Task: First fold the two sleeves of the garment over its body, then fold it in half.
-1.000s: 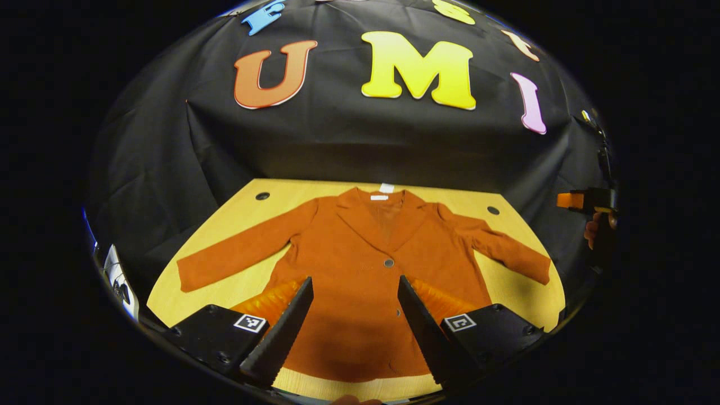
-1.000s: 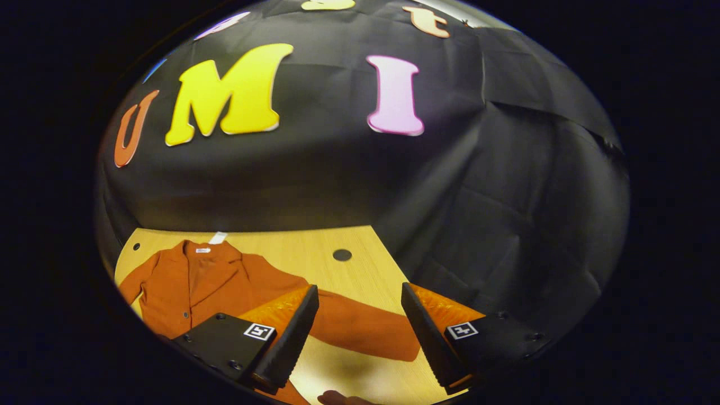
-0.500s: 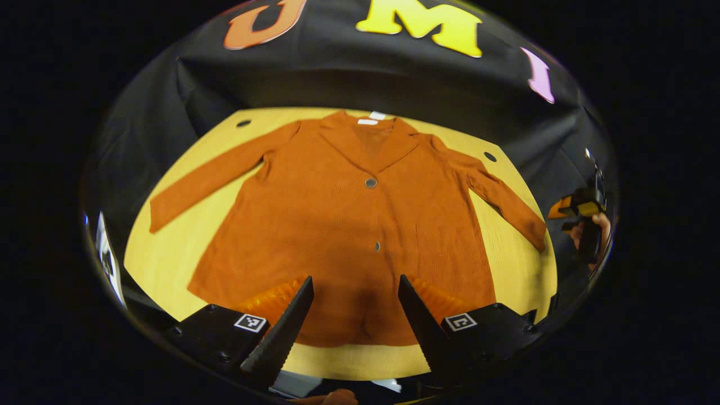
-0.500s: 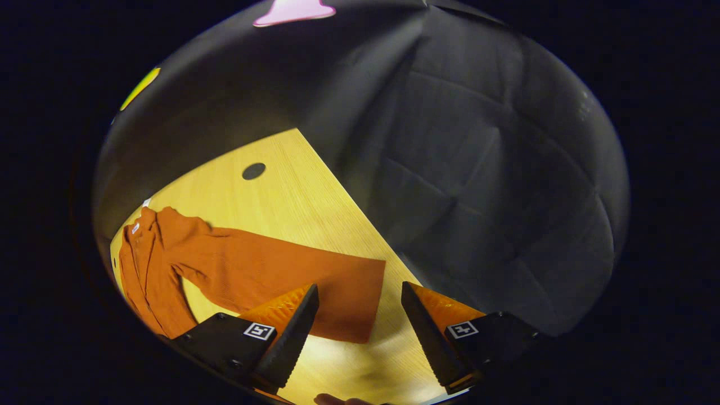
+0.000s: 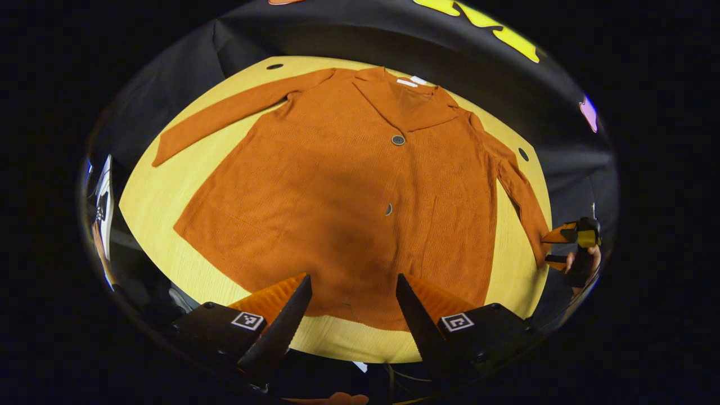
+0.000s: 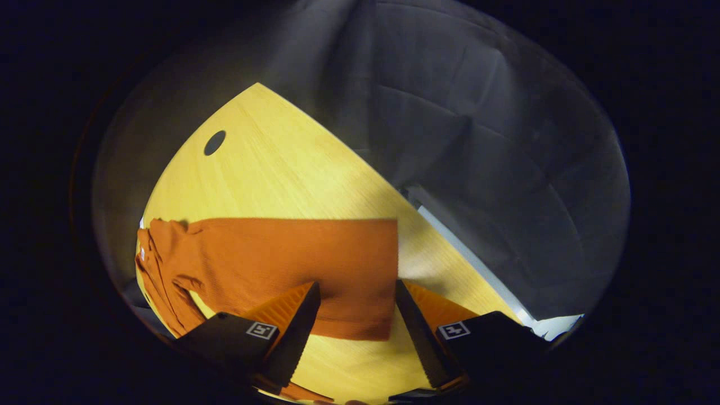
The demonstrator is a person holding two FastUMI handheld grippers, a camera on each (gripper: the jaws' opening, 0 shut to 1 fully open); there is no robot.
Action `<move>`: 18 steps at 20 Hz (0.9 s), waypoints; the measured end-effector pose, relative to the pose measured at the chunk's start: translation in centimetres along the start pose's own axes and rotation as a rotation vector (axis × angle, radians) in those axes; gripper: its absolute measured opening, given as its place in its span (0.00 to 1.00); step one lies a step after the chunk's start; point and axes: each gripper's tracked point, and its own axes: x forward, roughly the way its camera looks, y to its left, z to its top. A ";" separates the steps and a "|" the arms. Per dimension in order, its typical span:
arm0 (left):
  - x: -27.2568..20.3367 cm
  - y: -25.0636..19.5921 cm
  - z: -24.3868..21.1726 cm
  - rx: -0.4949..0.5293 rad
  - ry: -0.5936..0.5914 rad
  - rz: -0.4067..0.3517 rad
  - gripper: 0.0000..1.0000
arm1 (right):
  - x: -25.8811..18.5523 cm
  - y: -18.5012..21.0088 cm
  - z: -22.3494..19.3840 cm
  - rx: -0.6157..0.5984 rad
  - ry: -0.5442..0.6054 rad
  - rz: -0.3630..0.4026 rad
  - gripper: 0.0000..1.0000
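Observation:
An orange buttoned jacket (image 5: 349, 185) lies flat and face up on the yellow wooden table (image 5: 163, 191), with both sleeves spread outward. My left gripper (image 5: 347, 315) hovers open above the jacket's hem (image 5: 360, 315), nothing between its fingers. Its left sleeve (image 5: 225, 112) stretches to the far left. In the right gripper view, my right gripper (image 6: 355, 323) is open just above the cuff end of the other sleeve (image 6: 281, 270). That right gripper (image 5: 568, 242) also appears at the right rim of the left gripper view, by the cuff, held by a hand.
The table has round dark holes near its far corners (image 5: 274, 66) (image 6: 215, 143). The table's right edge (image 6: 450, 236) runs close beside the sleeve cuff, with the black cloth wall behind. Bare table (image 6: 281, 169) lies beyond the sleeve.
Both cameras have tilted down and moved closer to the table. The right gripper has come in over the sleeve cuff. The left gripper now looks over the jacket's hem.

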 end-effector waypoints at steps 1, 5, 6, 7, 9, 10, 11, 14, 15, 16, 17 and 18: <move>-0.2 0.0 0.0 -0.005 -0.002 0.004 0.98 | -0.3 0.0 -0.1 -0.012 0.026 -0.006 0.86; -0.6 0.5 0.1 -0.021 -0.027 0.029 0.98 | -0.5 0.1 0.3 -0.104 0.102 -0.053 0.82; -0.8 0.7 0.1 -0.014 -0.026 0.035 0.98 | -0.4 0.2 0.6 -0.097 0.105 -0.052 0.81; -1.0 0.8 0.0 -0.003 -0.024 0.046 0.98 | -0.3 0.3 0.7 -0.080 0.098 -0.047 0.78; -1.7 1.3 0.0 0.015 -0.036 0.063 0.98 | 0.1 -0.1 1.2 -0.086 0.090 -0.058 0.80; -1.8 2.3 0.1 0.019 -0.038 0.067 0.98 | 0.0 0.0 1.2 -0.083 0.088 -0.041 0.65; -1.8 2.9 0.1 0.023 -0.037 0.066 1.00 | -0.1 0.0 1.4 -0.075 0.082 -0.035 0.50; -1.6 4.1 0.6 0.027 -0.044 0.050 0.97 | 0.0 0.4 1.4 -0.074 0.099 0.034 0.12; -1.5 4.5 0.9 0.034 -0.049 0.043 0.97 | -0.4 0.4 0.7 -0.069 0.120 0.037 0.11; -1.4 5.1 1.4 0.045 -0.055 0.034 0.97 | -1.0 0.6 0.3 -0.055 0.140 0.042 0.12; -1.3 5.8 1.9 0.059 -0.061 0.031 0.97 | -1.6 0.9 0.2 -0.046 0.136 0.042 0.12; -1.3 6.6 2.4 0.077 -0.067 0.030 0.97 | -2.4 1.3 0.5 -0.051 0.114 0.037 0.11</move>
